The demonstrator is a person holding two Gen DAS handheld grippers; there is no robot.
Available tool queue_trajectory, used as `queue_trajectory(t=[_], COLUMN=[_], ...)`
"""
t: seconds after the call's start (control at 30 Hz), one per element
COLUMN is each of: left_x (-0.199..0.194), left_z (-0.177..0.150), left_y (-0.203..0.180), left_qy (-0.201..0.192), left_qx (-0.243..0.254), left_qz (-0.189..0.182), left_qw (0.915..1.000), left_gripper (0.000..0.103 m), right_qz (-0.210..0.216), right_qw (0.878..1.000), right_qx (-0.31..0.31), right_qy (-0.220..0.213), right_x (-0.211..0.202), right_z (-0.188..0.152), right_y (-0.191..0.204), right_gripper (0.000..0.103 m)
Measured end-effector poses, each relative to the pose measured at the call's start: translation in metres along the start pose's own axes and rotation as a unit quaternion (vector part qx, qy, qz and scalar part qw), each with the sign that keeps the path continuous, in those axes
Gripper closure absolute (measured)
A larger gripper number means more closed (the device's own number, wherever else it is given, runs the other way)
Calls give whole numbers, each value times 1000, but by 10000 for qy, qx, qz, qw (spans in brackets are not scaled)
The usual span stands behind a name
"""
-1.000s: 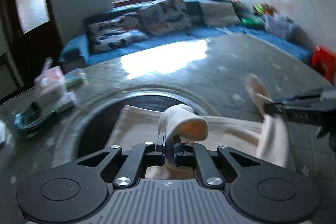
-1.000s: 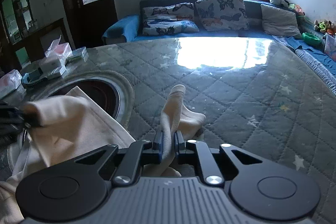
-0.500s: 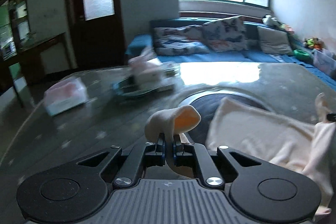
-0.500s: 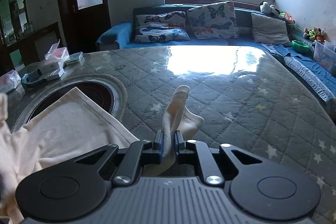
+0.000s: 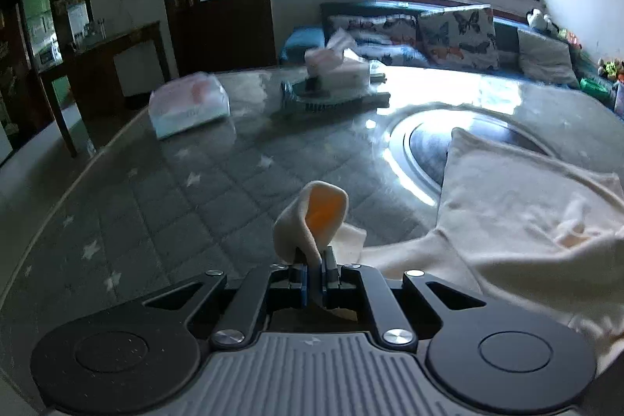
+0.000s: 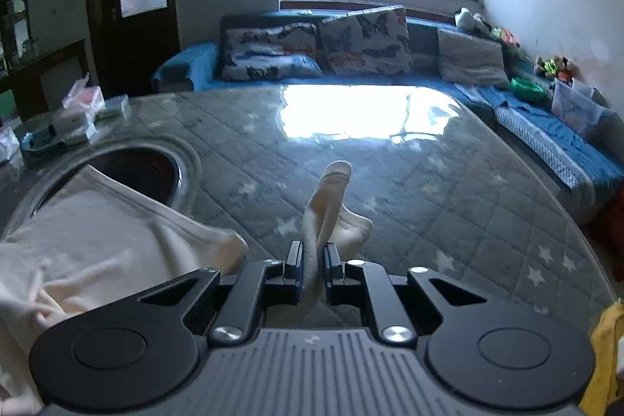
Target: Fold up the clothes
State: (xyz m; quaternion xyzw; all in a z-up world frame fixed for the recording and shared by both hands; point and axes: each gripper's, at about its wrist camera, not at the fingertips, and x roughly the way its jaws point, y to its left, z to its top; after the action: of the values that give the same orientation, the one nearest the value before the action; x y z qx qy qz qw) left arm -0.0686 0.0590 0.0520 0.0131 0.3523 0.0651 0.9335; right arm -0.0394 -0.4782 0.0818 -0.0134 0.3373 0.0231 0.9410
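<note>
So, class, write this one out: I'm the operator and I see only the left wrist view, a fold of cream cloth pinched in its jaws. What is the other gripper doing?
Observer: The right gripper is shut on another fold of the same cream garment.
Operator: Is anything on the table to its right?
Observer: Only bare quilted table cover, with star prints, out to the edge.
Operator: Anything near that gripper I should know about?
Observer: A yellow item shows at the lower right edge of its view; what it is cannot be told.
</note>
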Motion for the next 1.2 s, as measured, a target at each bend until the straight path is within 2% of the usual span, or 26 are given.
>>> queue_trajectory(t=[0.1, 0.13, 0.23, 0.27, 0.3, 0.37, 0.4, 0.53, 0.7, 0.9, 0.97, 1.2], left_x=[-3, -5, -14, -17, -21, -28, -32, -37, -24, 13, 27, 79], left_z=[-1, -1, 1, 3, 5, 10, 13, 25, 40, 57, 63, 78], left_y=[3, 3, 5, 6, 7, 10, 12, 13, -13, -54, -67, -101], left_qy=[79, 71, 1, -57, -125, -250, -310, -443, -440, -257, -172, 112], left_qx=[78, 105, 178, 194, 206, 205, 202, 208, 455, 811, 916, 1206], left_qz=[-24, -47, -91, -77, -47, 33, 72, 58, -245, -625, -699, -1001], left_qw=[9999, 9999, 9998, 9998, 9997, 9995, 9993, 9988, 9977, 9944, 9932, 9876], left_gripper=[92, 91, 84, 78, 63, 51, 49, 49, 49, 49, 49, 49], right_qz=[-117, -136, -198, -212, -215, -201, -164, 115, 508, 838, 886, 959], right_qw=[9999, 9999, 9998, 9998, 9997, 9997, 9997, 9997, 9987, 9957, 9949, 9926], right_qx=[24, 26, 26, 29, 29, 13, -3, -77, -98, -185, -205, -170], right_qy=[83, 74, 0, -38, -76, -148, -187, -200, 15, 357, 440, 728], right_x=[1, -1, -6, -9, -11, -16, -19, -21, -5, 21, 29, 58], right_z=[-3, -3, -1, 0, 2, 5, 7, 13, 13, 12, 12, 14], right_y=[-3, -4, -7, -8, -8, -9, -9, -1, 15, 36, 41, 48], right_gripper=[91, 87, 87, 86, 85, 83, 83, 83, 82, 80, 76, 76])
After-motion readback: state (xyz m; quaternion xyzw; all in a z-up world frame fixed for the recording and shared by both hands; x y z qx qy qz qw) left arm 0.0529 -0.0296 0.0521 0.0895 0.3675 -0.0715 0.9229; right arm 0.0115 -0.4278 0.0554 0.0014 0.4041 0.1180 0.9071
